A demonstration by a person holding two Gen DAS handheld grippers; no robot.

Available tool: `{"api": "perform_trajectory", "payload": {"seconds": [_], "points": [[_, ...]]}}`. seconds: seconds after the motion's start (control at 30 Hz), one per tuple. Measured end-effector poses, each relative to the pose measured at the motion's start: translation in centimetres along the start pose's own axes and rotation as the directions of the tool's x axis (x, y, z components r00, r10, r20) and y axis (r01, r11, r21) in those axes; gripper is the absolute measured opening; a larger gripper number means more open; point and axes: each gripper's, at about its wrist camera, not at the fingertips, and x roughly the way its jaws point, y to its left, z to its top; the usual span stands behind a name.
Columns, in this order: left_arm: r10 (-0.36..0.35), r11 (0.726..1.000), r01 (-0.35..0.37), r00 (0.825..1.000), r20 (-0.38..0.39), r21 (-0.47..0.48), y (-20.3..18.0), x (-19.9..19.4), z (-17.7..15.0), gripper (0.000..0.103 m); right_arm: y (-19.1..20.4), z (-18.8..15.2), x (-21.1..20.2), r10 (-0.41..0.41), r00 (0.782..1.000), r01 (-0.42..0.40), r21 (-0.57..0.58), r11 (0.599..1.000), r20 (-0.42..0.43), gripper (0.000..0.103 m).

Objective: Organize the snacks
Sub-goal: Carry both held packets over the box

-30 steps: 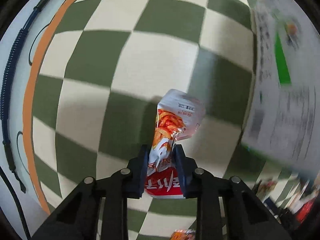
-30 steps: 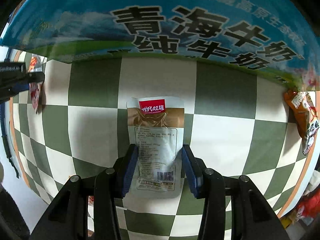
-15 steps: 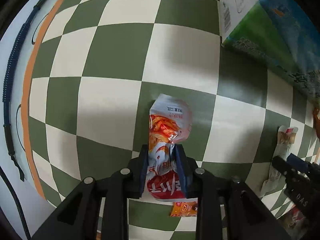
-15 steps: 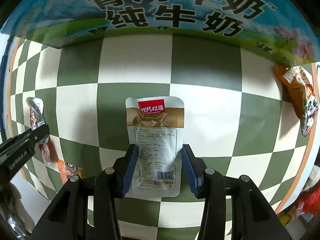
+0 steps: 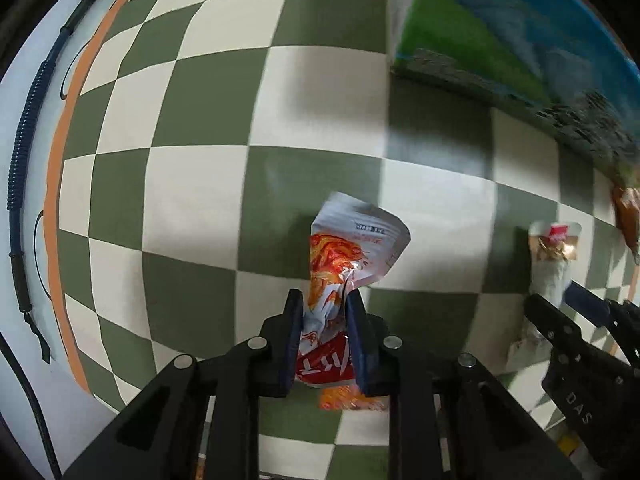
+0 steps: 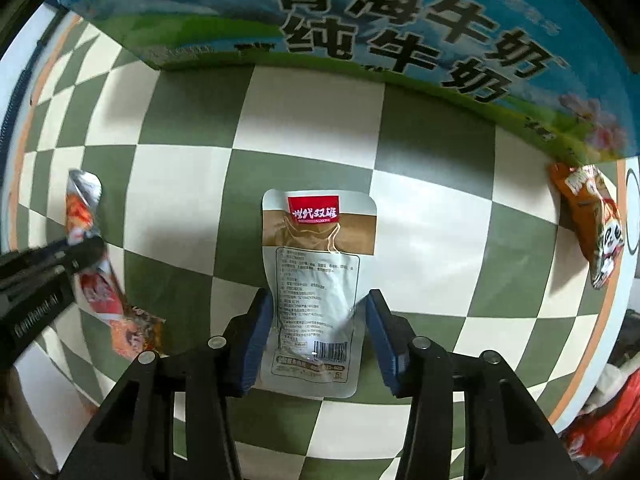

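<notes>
Red-orange snack packet (image 5: 352,256) pinched in left gripper (image 5: 325,312), crumpled top sticking out ahead of fingertips. Clear brown-band pouch (image 6: 318,280) clamped flat in right gripper (image 6: 316,322). Both point down over checkered cloth (image 5: 192,184). Milk carton (image 6: 400,24) beyond right fingertips.

L gripper (image 5: 325,308): lower centre of left wrist view, pointing down, jaws clamped tight on red-white snack packet (image 5: 352,248). R gripper (image 6: 316,320): lower centre of right wrist view, also pointing down, pads pressed on both edges of clear snack pouch (image 6: 318,280).
</notes>
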Motion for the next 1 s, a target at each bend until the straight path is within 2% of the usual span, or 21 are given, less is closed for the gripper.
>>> {"api": "perform_trajectory", "payload": {"seconds": [0.23, 0.43, 0.47, 0.53, 0.6, 0.73, 0.87, 1.0], "points": [[-0.073, 0.997, 0.070, 0.996, 0.054, 0.044, -2.1, -4.7, -0.8, 0.019, -2.4, -0.9, -3.5, 0.076, 0.996, -0.077, 0.028, 0.997, 0.046, 0.050], [-0.166, 0.983, 0.154, 0.976, 0.142, 0.096, -4.1, -11.4, 0.1, 0.019, -6.1, -2.2, -8.8, 0.167, 0.979, -0.173, 0.045, 0.984, 0.120, 0.050], [-0.177, 0.981, 0.162, 0.972, 0.154, 0.103, -4.6, -11.6, -0.2, 0.019, -6.8, -2.5, -9.5, 0.181, 0.974, -0.189, 0.048, 0.981, 0.134, 0.050], [-0.210, 0.973, 0.189, 0.961, 0.181, 0.129, -5.5, -14.6, 1.8, 0.019, -7.7, -2.9, -11.9, 0.202, 0.965, -0.214, 0.053, 0.975, 0.169, 0.050], [-0.239, 0.965, 0.208, 0.949, 0.207, 0.159, -6.3, -16.7, 3.7, 0.019, -8.2, -1.6, -13.9, 0.219, 0.953, -0.235, 0.057, 0.970, 0.208, 0.050], [-0.246, 0.960, 0.202, 0.940, 0.238, 0.192, -7.9, -18.9, 8.1, 0.019, -10.9, 1.2, -18.1, 0.232, 0.927, -0.262, 0.068, 0.963, 0.294, 0.050], [-0.211, 0.965, 0.169, 0.954, 0.211, 0.200, -9.5, -18.6, 14.2, 0.019, -13.3, 6.6, -19.6, 0.179, 0.918, -0.225, 0.092, 0.970, 0.352, 0.050], [-0.152, 0.975, 0.118, 0.973, 0.176, 0.187, -10.6, -16.9, 20.5, 0.019, -16.7, 12.2, -19.4, 0.118, 0.927, -0.177, 0.139, 0.974, 0.356, 0.050]]}}
